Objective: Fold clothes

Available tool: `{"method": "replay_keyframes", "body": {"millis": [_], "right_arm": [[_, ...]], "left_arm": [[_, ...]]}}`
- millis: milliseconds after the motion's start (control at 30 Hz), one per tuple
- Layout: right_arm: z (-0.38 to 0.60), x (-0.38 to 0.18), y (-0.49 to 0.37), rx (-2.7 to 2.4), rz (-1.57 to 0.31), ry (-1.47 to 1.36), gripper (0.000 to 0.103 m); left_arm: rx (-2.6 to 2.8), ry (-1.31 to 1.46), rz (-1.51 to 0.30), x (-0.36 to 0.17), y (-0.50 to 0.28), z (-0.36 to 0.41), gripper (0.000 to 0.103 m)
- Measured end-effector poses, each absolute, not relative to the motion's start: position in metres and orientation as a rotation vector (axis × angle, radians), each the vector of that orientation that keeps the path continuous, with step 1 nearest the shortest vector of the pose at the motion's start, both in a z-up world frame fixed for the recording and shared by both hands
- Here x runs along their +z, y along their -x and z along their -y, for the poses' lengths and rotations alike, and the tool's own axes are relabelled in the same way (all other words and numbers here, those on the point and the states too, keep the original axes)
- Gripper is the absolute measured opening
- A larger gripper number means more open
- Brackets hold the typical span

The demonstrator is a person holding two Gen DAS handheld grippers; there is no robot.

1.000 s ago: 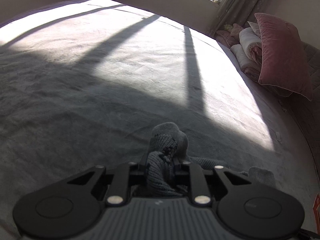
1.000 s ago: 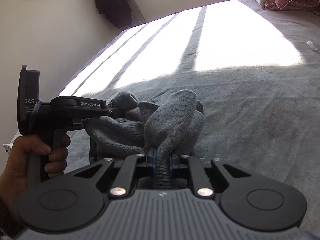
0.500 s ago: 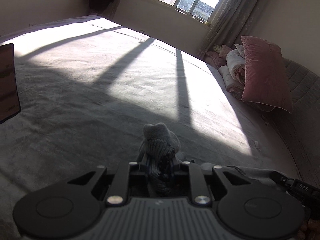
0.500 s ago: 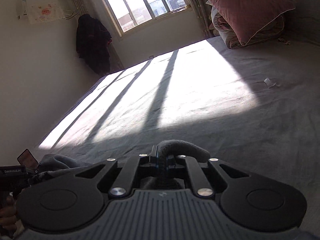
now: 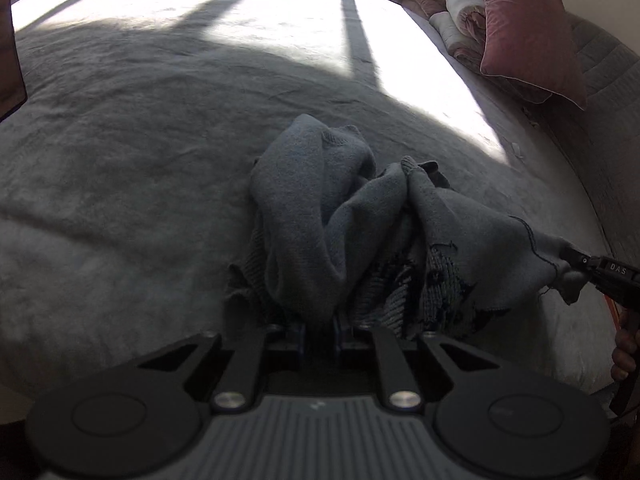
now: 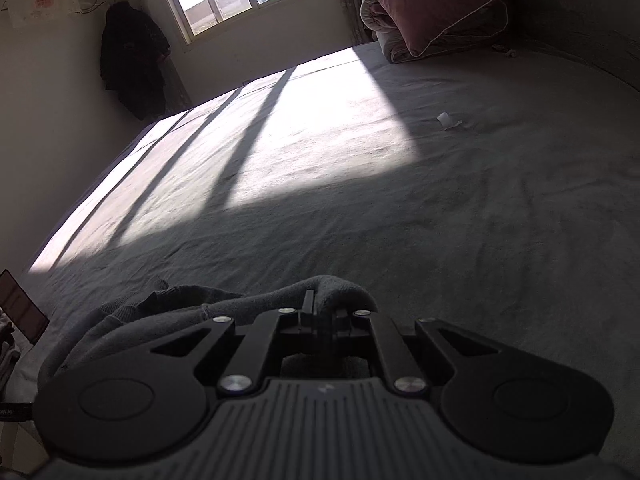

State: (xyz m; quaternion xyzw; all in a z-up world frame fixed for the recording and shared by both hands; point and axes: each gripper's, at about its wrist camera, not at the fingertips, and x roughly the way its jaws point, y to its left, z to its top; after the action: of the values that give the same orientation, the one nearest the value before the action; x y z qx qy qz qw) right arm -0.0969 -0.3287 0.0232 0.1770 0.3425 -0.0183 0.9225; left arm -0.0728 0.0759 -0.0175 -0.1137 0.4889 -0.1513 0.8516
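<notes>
1. Left gripper (image 5: 320,322): jaws closing, pads clamped on a fold of the grey sweater (image 5: 316,216).
2. Right gripper (image 6: 322,314): clenched on the sweater's hem, seen at 3 o'clock in the left wrist view.
3. Sweater bunched on the grey bed (image 5: 120,152), stretched between both grippers.
4. Pink pillow (image 5: 528,28) at 1 o'clock.
</notes>
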Motion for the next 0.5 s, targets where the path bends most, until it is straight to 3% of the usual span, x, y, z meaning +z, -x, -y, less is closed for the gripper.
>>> {"method": "replay_keyframes", "body": {"millis": [167,267,367,400,433,500], "right_arm": [[0.325,-0.003,0.094,-0.043,-0.836,-0.321,0.007],[0.323,-0.006,0.095,-0.029,-0.854,-0.304,0.009],[0.322,0.0,0.097,-0.028,-0.838,-0.293,0.031],[0.322,0.002,0.098,-0.034,-0.827,-0.289,0.044],[0.322,0.005,0.097,-0.036,-0.815,-0.282,0.048],[0.322,0.01,0.096,-0.039,-0.791,-0.268,0.048]], "left_arm": [[-0.31,0.162,-1.008,-0.012,0.076,-0.071,0.022],[-0.316,0.095,-0.96,0.006,0.077,-0.068,0.038],[-0.327,0.074,-0.912,0.024,0.075,-0.069,0.045],[-0.33,0.076,-0.893,0.03,0.073,-0.071,0.048],[-0.332,0.078,-0.876,0.035,0.07,-0.071,0.049],[-0.327,0.078,-0.861,0.04,0.06,-0.07,0.049]]}}
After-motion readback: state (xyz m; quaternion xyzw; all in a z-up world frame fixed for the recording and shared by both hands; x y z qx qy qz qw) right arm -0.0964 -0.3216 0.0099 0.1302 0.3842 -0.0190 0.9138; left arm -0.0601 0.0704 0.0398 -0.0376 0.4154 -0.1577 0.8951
